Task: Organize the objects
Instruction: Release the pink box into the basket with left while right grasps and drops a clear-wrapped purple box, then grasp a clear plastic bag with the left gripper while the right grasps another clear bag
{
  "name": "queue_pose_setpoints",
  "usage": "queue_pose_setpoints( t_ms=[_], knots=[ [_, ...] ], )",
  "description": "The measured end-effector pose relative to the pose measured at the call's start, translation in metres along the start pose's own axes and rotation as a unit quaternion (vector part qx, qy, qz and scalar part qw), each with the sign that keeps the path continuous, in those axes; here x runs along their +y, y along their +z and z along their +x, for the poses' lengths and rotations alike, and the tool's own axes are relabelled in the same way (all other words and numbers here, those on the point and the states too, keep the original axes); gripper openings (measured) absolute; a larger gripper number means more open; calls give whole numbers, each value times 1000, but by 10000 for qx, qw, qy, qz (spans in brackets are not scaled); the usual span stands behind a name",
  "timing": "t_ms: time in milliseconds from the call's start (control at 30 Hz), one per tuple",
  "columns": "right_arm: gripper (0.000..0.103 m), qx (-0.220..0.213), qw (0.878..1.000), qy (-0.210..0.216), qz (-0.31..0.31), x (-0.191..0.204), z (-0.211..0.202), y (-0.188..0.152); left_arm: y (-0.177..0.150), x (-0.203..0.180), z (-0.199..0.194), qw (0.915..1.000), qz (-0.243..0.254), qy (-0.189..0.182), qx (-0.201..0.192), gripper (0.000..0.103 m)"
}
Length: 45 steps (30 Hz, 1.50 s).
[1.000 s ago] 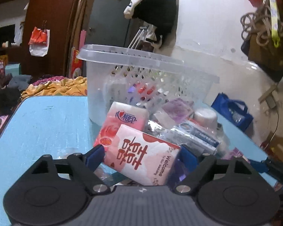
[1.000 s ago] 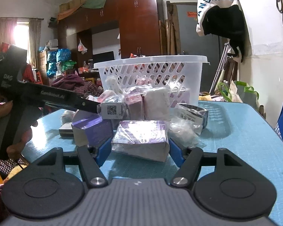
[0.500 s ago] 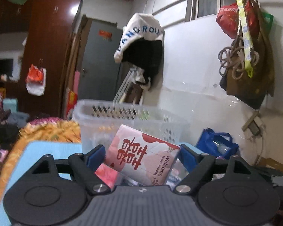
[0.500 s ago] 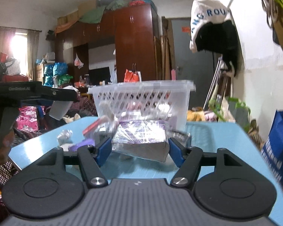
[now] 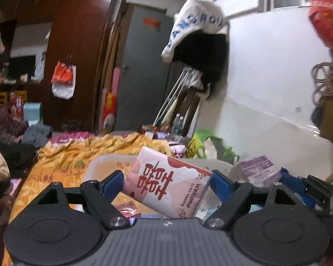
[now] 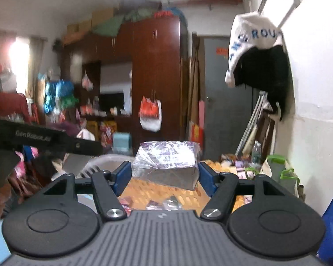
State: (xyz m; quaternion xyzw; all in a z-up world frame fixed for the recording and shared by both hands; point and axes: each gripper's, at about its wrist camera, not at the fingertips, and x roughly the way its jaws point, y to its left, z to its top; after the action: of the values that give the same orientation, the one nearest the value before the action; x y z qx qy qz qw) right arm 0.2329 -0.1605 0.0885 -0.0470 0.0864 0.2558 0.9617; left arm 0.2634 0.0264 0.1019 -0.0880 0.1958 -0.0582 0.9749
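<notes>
My left gripper (image 5: 167, 182) is shut on a pink tissue pack (image 5: 168, 187) with red characters and "Welcome" printed on it, tilted between the blue pads. It hangs above the pale rim of the white basket (image 5: 100, 163). My right gripper (image 6: 164, 175) is shut on a purple box wrapped in clear plastic (image 6: 166, 163), held level over the basket rim (image 6: 93, 163). In the left wrist view the purple box (image 5: 258, 169) and the right gripper's blue fingers (image 5: 293, 182) show at the right. The left gripper's black body (image 6: 44, 139) crosses the right wrist view at the left.
Small packets lie below in the basket (image 6: 166, 204). An orange patterned blanket (image 5: 66, 155) spreads behind it. A dark wooden wardrobe (image 6: 155, 77) and grey door (image 5: 144, 66) stand at the back. A white-and-black garment (image 5: 199, 44) hangs on the wall; green bags (image 6: 279, 175) sit below.
Both grippers have risen with their packs from the blue table to above the basket rim. The pile of items on the table has dropped out of view.
</notes>
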Motion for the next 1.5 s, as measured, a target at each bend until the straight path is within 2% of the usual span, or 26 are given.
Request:
queue_pose_setpoints(
  t_ms=[100, 233, 267, 300, 333, 367, 400, 433, 500, 567, 667, 733, 833, 900, 967, 1033, 1133, 1367, 1500],
  knots=[
    [68, 136, 9996, 93, -244, 3, 20, -7, 2, -2, 17, 9999, 83, 29, 135, 86],
    [68, 299, 9991, 49, -295, -1, 33, -14, 0, -2, 23, 9999, 127, 16, 104, 87],
    [68, 260, 9993, 56, -262, -2, 33, -14, -1, -2, 21, 10000, 91, -18, 6, 89],
    [69, 181, 9995, 96, -243, -3, 30, -15, -3, -1, 16, 9998, 86, -41, -181, 96],
    [73, 109, 9996, 151, -218, -4, 27, -15, -5, -1, 10, 9993, 94, -6, -363, 102],
    [80, 65, 9996, 210, -156, -4, 22, -15, -8, 0, 2, 9982, 93, 87, -590, 103],
    [96, 64, 9997, 218, -75, -5, 15, -14, -9, 2, -8, 9970, 101, 145, -753, 103],
    [103, 28, 9999, 143, 36, -6, 7, -12, -11, 4, -17, 9966, 101, 183, -793, 103],
    [103, -234, 9990, 146, 359, -9, -19, -14, -14, 8, -42, 9956, 8, 92, -927, 103],
    [103, -430, 9964, 269, 673, -16, -43, -17, -22, 10, -64, 9970, -133, -71, -765, 103],
    [103, -68, 9932, 279, 1127, -21, -68, -36, -59, 6, -110, 9956, 313, 178, -869, 103],
    [103, 261, 9949, 313, 928, -20, -79, -61, -90, 16, -135, 9948, 371, 246, -918, 103],
    [103, 633, 9935, 187, 933, -23, -88, -100, -126, 43, -144, 9982, -151, -52, -582, 103],
    [103, 1040, 9888, 225, 1044, -29, -86, -117, -138, 59, -138, 9984, -413, -58, -392, 103],
    [92, 1289, 9862, 285, 1003, -31, -79, -127, -145, 64, -132, 9987, -382, 161, -297, 103],
    [67, 1559, 9816, 294, 1058, -36, -69, -127, -148, 64, -128, 9989, -199, 347, -240, 103],
    [66, 1589, 9801, 500, 1079, -35, -65, -124, -149, 66, -120, 9989, -77, 471, -37, 101],
    [66, 1766, 9798, 505, 792, -22, -59, -124, -160, 77, -106, 9976, 9, 539, 443, 97],
    [62, 1841, 9784, 550, 764, -21, -60, -127, -167, 72, -90, 9944, 184, 673, 790, 92]
  ],
)
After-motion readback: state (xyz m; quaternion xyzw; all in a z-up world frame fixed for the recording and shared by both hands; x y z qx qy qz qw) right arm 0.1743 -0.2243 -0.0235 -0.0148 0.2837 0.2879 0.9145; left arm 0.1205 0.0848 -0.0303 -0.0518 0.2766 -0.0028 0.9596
